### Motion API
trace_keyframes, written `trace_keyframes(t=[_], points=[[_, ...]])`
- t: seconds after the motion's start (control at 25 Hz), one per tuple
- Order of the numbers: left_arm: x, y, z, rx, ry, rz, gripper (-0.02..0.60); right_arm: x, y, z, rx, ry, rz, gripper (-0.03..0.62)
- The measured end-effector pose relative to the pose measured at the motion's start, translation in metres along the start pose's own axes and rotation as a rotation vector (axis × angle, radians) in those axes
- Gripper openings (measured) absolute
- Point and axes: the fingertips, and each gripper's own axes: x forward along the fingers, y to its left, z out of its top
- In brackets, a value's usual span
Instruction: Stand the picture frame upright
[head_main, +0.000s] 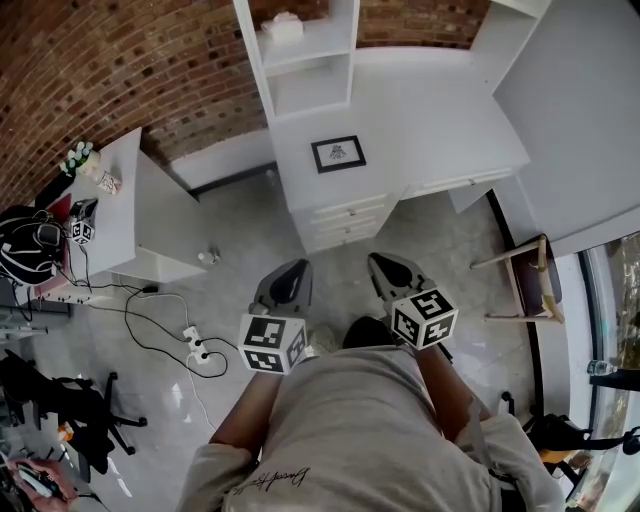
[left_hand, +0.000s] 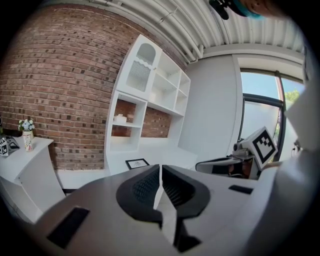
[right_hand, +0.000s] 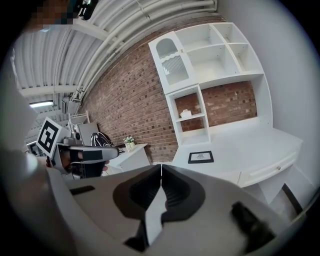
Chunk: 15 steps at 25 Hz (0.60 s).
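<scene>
The black picture frame (head_main: 338, 153) lies flat on the white desk (head_main: 440, 120), face up, with a small print in it. It also shows flat and far off as the frame (left_hand: 136, 163) in the left gripper view and the frame (right_hand: 201, 157) in the right gripper view. My left gripper (head_main: 298, 268) and right gripper (head_main: 375, 262) hang side by side over the floor, well short of the desk. Both are shut with nothing between their jaws. The left gripper's tips (left_hand: 160, 168) meet, and so do the right gripper's tips (right_hand: 161, 167).
A white shelf unit (head_main: 303, 50) rises at the desk's back left against the brick wall. Drawers (head_main: 345, 217) face me below the frame. A low white cabinet (head_main: 120, 210) with a flower vase stands left, cables and a power strip (head_main: 195, 345) lie on the floor, a stool (head_main: 525, 280) stands right.
</scene>
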Motion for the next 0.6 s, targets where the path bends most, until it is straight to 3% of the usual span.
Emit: trace_keyframes(t=[0.32, 0.6], points=[[0.015, 0.004, -0.002, 0.019, 0.023, -0.032, 0.026, 0.014, -0.005, -0.001, 0.016, -0.005, -0.006, 0.029], [0.051, 0.026, 0.011, 0.029, 0.029, -0.002, 0.026, 0.051, -0.034, 0.011, 0.030, -0.005, 0.019, 0.029]])
